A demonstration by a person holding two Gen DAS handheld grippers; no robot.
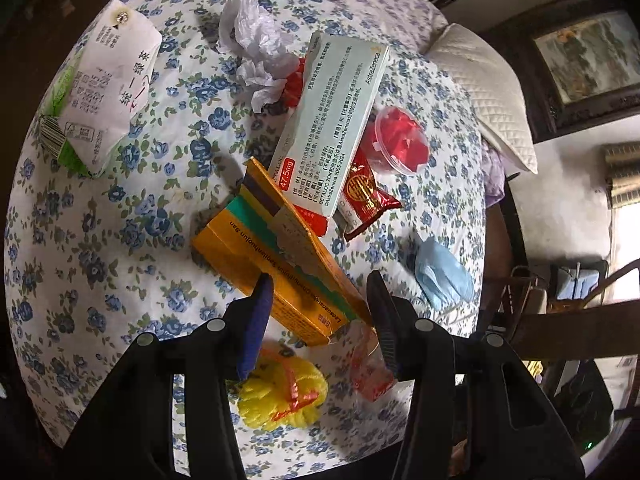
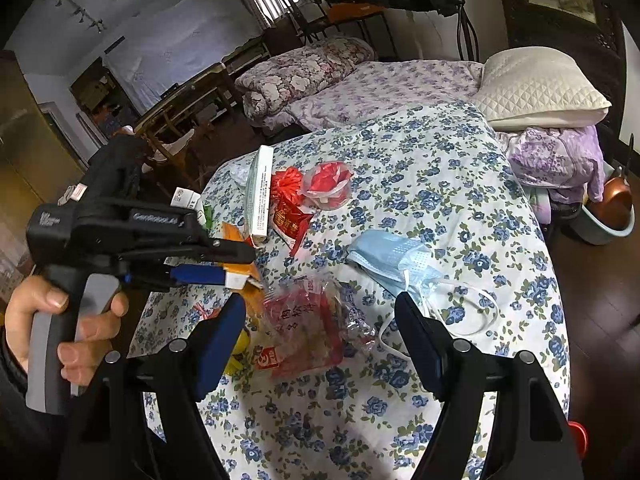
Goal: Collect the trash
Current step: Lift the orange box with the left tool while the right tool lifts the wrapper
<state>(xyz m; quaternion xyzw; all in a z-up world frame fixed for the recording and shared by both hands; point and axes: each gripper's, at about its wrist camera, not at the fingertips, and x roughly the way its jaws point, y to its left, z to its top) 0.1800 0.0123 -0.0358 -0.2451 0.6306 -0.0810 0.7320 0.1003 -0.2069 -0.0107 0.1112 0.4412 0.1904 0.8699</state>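
Trash lies on a blue-flowered quilt (image 1: 120, 220). My left gripper (image 1: 320, 292) is open, its jaws on either side of the near end of an orange medicine box (image 1: 276, 264); contact is unclear. A white Betaloc box (image 1: 332, 120) leans on it. A yellow foam net (image 1: 280, 392) and a clear red wrapper (image 1: 370, 368) lie below. My right gripper (image 2: 320, 316) is open and empty above the red wrapper (image 2: 304, 328). A blue face mask (image 2: 396, 260) lies to its right. The left gripper (image 2: 232, 264) shows at the orange box (image 2: 240, 268).
A green tea carton (image 1: 96, 92), crumpled white plastic (image 1: 256, 48), a clear cup of red scraps (image 1: 400, 140) and a red candy packet (image 1: 364, 200) lie farther off. A white pillow (image 2: 536, 88) and folded bedding (image 2: 304, 68) sit behind. The quilt's edge drops to dark floor (image 2: 600, 320).
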